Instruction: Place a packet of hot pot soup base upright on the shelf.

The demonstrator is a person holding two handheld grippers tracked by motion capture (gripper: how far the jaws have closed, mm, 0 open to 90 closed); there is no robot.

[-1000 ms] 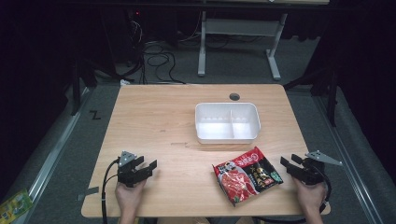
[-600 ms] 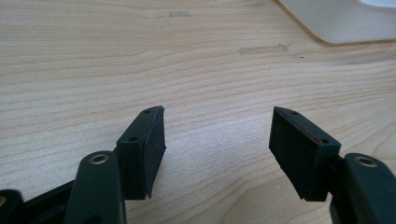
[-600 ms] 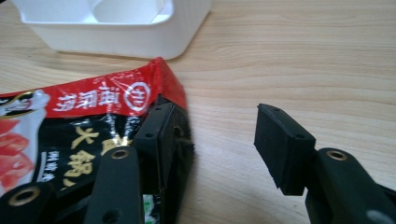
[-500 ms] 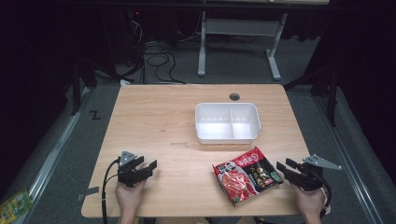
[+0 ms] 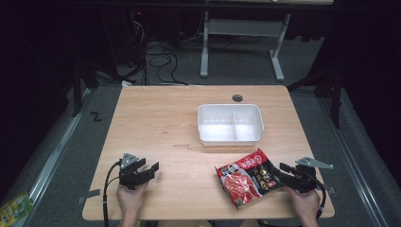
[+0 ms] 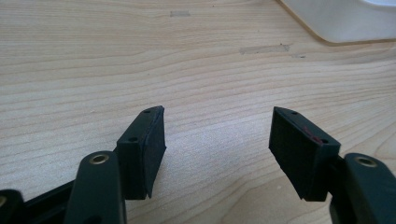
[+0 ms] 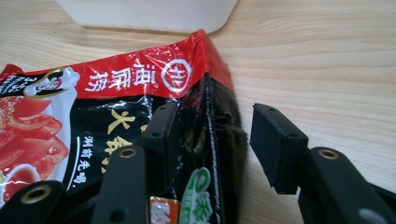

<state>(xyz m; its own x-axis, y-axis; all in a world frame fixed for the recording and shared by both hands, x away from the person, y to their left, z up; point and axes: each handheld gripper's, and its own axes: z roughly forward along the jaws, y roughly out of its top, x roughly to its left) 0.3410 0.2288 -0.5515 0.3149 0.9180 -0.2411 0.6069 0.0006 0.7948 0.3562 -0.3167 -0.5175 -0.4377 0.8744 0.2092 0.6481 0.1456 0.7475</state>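
Observation:
A red and black noodle packet (image 5: 247,177) lies flat near the table's front right. My right gripper (image 5: 284,171) is at its right edge, open. In the right gripper view the packet's (image 7: 116,93) black edge stands between the jaws of the right gripper (image 7: 215,116): one jaw lies over the packet, the other over bare wood. My left gripper (image 5: 152,169) rests at the front left, open. In its own view the left gripper (image 6: 217,135) has only wood between its pads.
A white two-compartment tray (image 5: 230,140) stands beyond the packet at the table's middle right, and its corner (image 6: 345,18) shows in the left gripper view. A round cable hole (image 5: 237,98) sits near the far edge. The table's front edge is close behind both hands.
My right gripper has slid left toward the packet, and its jaws now straddle the packet's right edge. The left gripper has stayed put.

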